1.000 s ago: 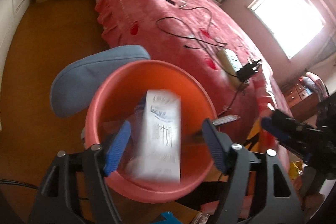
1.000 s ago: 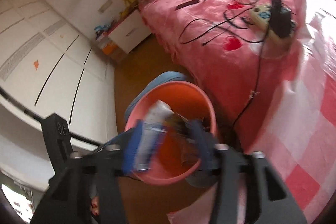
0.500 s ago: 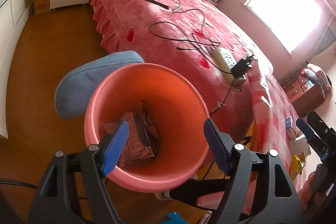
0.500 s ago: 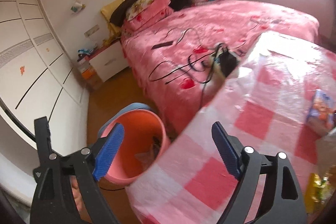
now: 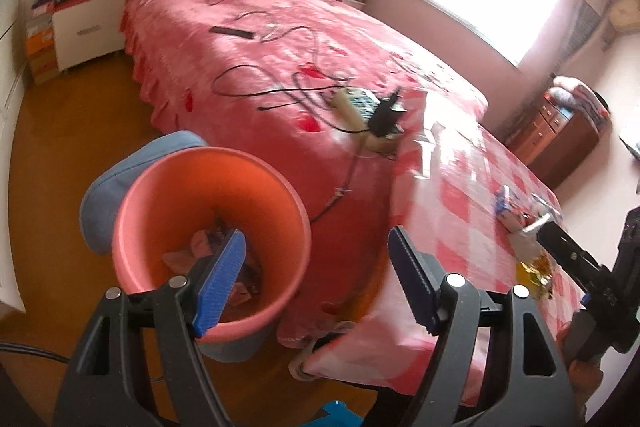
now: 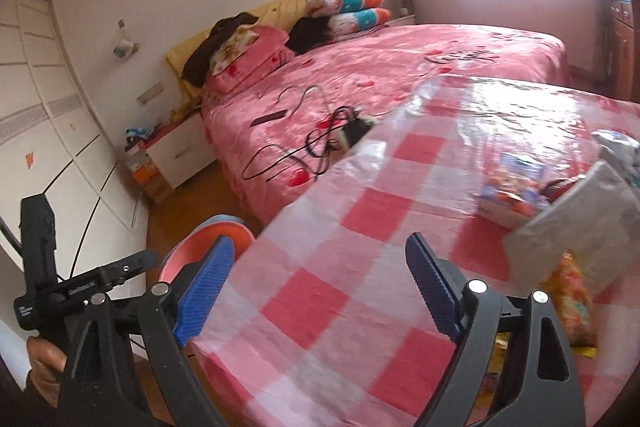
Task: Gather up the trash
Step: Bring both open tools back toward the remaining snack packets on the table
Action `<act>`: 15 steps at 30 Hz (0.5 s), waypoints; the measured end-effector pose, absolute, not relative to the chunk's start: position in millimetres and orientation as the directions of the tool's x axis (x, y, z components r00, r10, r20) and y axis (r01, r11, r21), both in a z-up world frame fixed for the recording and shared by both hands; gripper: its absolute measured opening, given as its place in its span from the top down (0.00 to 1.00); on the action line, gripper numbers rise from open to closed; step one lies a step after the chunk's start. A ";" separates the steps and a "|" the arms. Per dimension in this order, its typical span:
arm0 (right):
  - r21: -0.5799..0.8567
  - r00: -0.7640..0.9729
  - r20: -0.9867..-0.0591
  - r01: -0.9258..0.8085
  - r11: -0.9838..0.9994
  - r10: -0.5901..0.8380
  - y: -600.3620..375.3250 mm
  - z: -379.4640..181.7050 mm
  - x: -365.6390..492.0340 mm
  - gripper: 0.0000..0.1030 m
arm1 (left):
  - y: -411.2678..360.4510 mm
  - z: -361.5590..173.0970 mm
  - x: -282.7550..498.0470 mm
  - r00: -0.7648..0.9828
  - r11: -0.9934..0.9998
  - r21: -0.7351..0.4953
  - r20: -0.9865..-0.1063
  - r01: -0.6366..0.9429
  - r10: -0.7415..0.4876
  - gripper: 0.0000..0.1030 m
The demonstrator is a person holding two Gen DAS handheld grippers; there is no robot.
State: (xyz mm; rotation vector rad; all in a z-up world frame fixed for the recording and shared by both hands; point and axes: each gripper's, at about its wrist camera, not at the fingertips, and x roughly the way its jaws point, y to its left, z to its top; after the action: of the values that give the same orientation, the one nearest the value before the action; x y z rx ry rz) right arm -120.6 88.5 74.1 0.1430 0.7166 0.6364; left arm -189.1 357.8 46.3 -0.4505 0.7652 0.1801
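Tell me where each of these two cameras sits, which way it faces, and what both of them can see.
Left wrist view: sits on the left hand-held gripper, open and empty, looking down at the round salmon plastic bucket; the right hand-held gripper shows at right.
Right wrist view: sits on the right hand-held gripper, open and empty, facing the pink checked plastic tablecloth with wrappers; the other tool and a hand show at left.
Shared: bucket, tablecloth, pink bed.

bin (image 5: 280, 187): salmon-pink round plastic, upright on the floor beside the counter (image 6: 320, 307), crumpled wrappers (image 5: 200, 247) lying in its bottom | counter trash: blue-and-white snack packet (image 6: 512, 187), grey-white carton (image 6: 580, 227) tilted beside it, yellow-orange wrapper (image 6: 572, 307) flat, clustered near the counter's right end
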 end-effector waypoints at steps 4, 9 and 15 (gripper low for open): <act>0.348 0.604 -0.547 -0.465 0.814 0.580 62.7 78.0 -119.5 0.16 | 327.9 58.4 -185.2 0.719 0.912 -0.313 -0.695 -0.265 -0.029 0.28; 0.369 0.640 -0.523 -0.425 0.827 0.563 26.7 84.5 -117.2 0.16 | 290.3 70.7 -180.4 0.721 0.935 -0.294 -0.690 -0.200 -0.063 0.28; 0.395 0.680 -0.498 -0.374 0.839 0.538 -12.6 91.3 -113.6 0.14 | 250.0 84.0 -174.2 0.721 0.954 -0.272 -0.685 -0.122 -0.103 0.27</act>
State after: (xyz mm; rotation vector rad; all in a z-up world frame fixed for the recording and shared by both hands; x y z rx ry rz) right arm -113.6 -12.6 91.3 0.2711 0.6417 0.5187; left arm -174.2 250.0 84.0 -0.3106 0.7684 0.0107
